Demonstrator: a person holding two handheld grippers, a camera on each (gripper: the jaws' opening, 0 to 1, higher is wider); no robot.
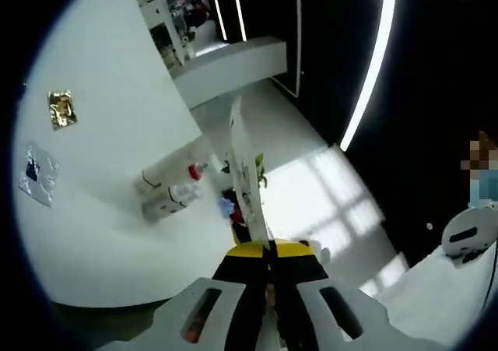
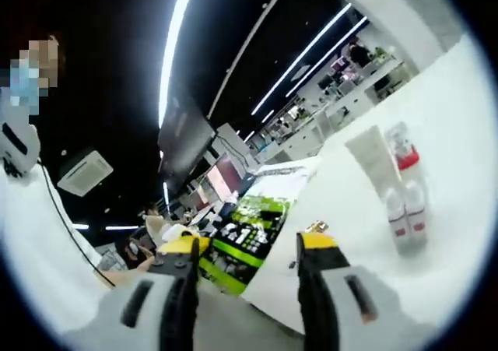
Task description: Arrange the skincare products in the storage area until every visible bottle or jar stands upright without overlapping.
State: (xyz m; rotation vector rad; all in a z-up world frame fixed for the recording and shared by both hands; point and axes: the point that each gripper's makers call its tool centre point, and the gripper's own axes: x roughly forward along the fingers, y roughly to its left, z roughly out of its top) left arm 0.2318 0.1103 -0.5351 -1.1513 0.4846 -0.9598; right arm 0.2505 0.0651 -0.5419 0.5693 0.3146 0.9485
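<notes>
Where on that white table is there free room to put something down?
Bare stretch: the white tabletop between the clear plastic packet and the lying white tube. More room lies between the gold foil sachet and the tube. Crowded: around the tube, the white red-capped bottles and the flat printed card held in the shut left tongs.

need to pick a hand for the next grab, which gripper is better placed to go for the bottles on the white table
Right, probably. The right gripper has its jaws apart and empty, with the small bottles and the white tube just ahead. The left gripper is shut on a thin flat card, so it would first have to let that go.
</notes>
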